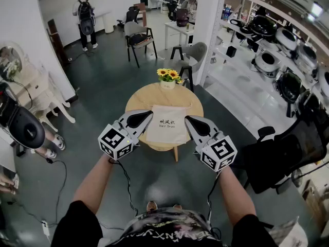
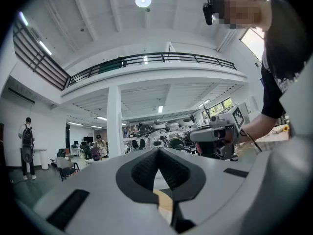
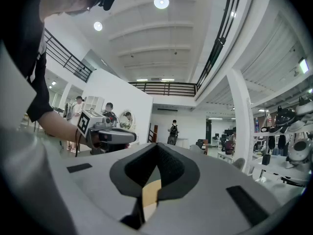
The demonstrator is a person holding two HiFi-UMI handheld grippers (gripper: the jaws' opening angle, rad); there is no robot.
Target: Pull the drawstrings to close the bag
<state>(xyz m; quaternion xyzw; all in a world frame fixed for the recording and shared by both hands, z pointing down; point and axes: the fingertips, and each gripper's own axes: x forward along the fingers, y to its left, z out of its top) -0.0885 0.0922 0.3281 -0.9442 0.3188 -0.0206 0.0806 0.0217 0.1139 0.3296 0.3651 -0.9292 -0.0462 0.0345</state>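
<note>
Bag (image 1: 165, 123) in pale cloth lies flat in the middle of the round wooden bench (image 1: 138, 101), dark print facing up, with a pot of sunflowers (image 1: 169, 75) at the far edge behind it. Nothing has hold of it. The left claw (image 1: 141, 119) hangs level on the bag's left side and the right claw (image 1: 197, 123) mirrors it on the right, both held up in the air on the near side of the bench and not touching cloth or wood. Each gripper view looks straight across the room, with the dark pads pressed together and nothing between them; only a sliver of wood shows below the tips. So both claws are closed and empty, and by my reading this is the very start: lined up, with the approach not begun. The drawstrings are too small to pick out from the head view, so I can't say which end of the bag has its mouth. Next, I'd judge, both claws need to open, tip down toward the bench and find a cord on each side. Each then pinches its cord alone, without gathering loose fabric, before pulling outward, left and right.
</note>
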